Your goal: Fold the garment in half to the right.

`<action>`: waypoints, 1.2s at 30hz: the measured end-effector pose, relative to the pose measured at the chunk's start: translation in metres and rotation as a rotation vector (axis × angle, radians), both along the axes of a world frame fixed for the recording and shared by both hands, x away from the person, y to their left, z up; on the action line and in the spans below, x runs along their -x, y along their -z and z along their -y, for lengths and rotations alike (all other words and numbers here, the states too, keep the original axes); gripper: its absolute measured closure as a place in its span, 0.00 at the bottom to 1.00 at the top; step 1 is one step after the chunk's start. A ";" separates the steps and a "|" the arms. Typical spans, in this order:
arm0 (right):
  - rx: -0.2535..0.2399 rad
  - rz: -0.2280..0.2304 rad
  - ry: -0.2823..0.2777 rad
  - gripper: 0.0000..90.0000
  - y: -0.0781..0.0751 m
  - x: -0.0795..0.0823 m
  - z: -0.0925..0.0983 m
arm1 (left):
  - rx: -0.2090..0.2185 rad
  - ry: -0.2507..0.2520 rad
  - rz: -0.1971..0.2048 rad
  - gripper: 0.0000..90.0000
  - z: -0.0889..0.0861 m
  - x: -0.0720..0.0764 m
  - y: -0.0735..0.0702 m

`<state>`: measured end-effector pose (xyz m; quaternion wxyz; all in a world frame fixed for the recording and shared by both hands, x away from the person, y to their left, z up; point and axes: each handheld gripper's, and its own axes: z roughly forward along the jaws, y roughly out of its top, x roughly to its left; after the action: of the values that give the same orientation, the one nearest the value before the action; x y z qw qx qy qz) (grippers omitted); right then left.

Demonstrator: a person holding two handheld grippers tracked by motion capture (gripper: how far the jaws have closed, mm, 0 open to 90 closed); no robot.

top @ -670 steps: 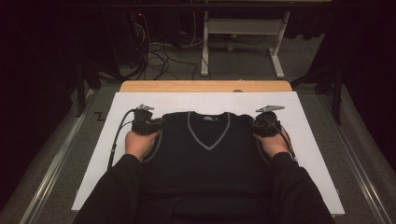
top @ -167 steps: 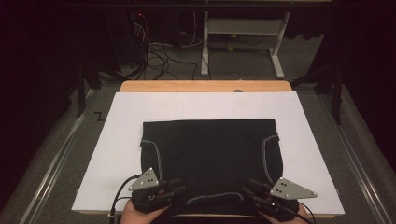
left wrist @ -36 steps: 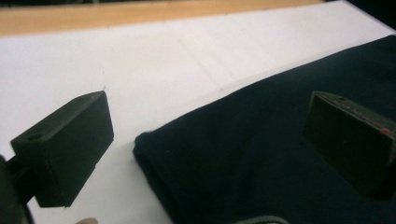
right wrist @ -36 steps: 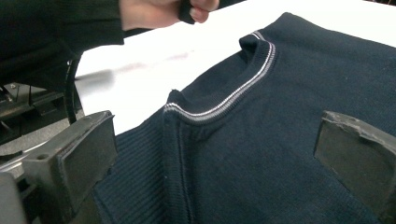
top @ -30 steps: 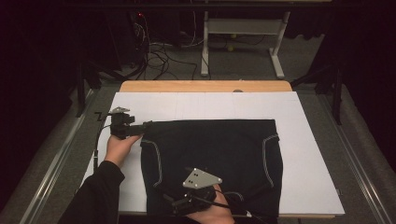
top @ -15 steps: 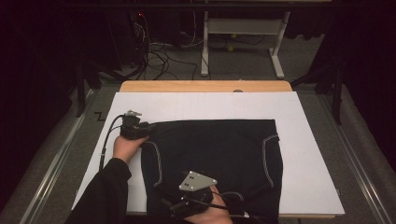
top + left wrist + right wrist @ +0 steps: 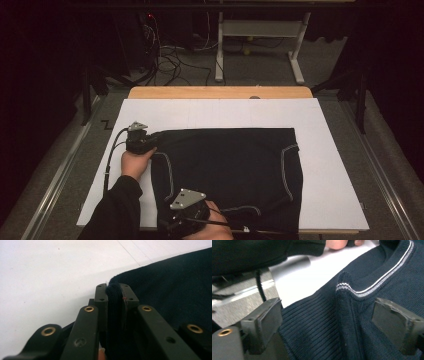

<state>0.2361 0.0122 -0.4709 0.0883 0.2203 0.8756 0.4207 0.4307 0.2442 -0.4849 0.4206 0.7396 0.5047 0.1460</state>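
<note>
A dark knitted vest (image 7: 230,170) lies folded on the white sheet (image 7: 330,150) that covers the desk, spread from the middle toward the near edge, with its pale-striped trim (image 7: 372,282) showing at the armholes. The left gripper (image 7: 141,142) sits at the far left corner of the garment, and in the left gripper view its jaws have just closed tight on a pinch of the dark knit, the fabric standing up between the pads. The right gripper (image 7: 182,217) hovers at the near left corner, close to the desk's near edge; its jaws stand wide, have just begun to narrow, and straddle a raised ridge of ribbed hem without pressing on it yet. The step in hand appears to be taking both left corners so the left side can be carried across toward the right edge for the next fold. To do it well, the right gripper should probably settle lower so the pads bite all the layers of the hem rather than the top ridge alone, and close fully before any lift. Both hands should then rise together and keep the left edge taut between them, since one corner leading would likely drag the vest askew on the sheet.
</note>
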 end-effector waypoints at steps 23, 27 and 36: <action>0.165 -0.008 0.036 0.18 0.014 0.002 -0.042 | 0.021 0.011 -0.050 0.84 -0.002 -0.005 0.001; 0.186 0.011 0.051 0.21 0.014 0.004 -0.046 | 0.019 0.011 -0.047 0.83 -0.002 -0.004 0.001; 0.171 0.047 0.082 0.48 0.013 0.002 -0.037 | 0.029 0.010 -0.052 0.83 -0.003 -0.004 0.001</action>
<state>0.2336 0.0487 -0.4838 0.1447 0.2377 0.8962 0.3454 0.4349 0.2473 -0.4861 0.4187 0.7395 0.5139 0.1173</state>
